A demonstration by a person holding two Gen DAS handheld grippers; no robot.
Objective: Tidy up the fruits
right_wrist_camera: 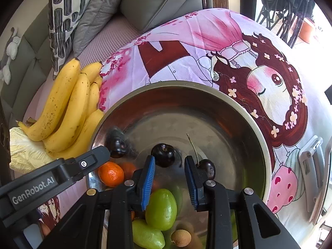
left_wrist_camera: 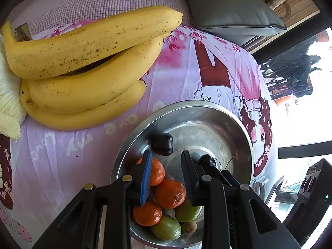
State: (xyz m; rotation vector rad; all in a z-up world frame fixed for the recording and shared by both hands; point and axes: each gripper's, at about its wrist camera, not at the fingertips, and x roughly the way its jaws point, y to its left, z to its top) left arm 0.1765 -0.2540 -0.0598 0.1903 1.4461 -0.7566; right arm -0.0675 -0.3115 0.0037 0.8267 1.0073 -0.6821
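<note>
Pink cartoon cloth (left_wrist_camera: 186, 78) covers the worktop; both the left hand-held gripper (left_wrist_camera: 166, 164) and right hand-held gripper (right_wrist_camera: 169, 166) hover apart, empty, over the steel bowl (right_wrist_camera: 238, 112). Bananas (left_wrist_camera: 83, 68) probably come next.

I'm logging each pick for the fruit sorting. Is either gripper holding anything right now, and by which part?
Nothing is held. The left gripper and right gripper both hang open over the steel bowl, with no fruit between their fingers.

Black plastic tongs (right_wrist_camera: 169, 178) with blue ribbed pads (right_wrist_camera: 147, 183), brass and silver pivot screws; white "GenRobot.AI" lettering on left tongs (left_wrist_camera: 166, 173).
</note>
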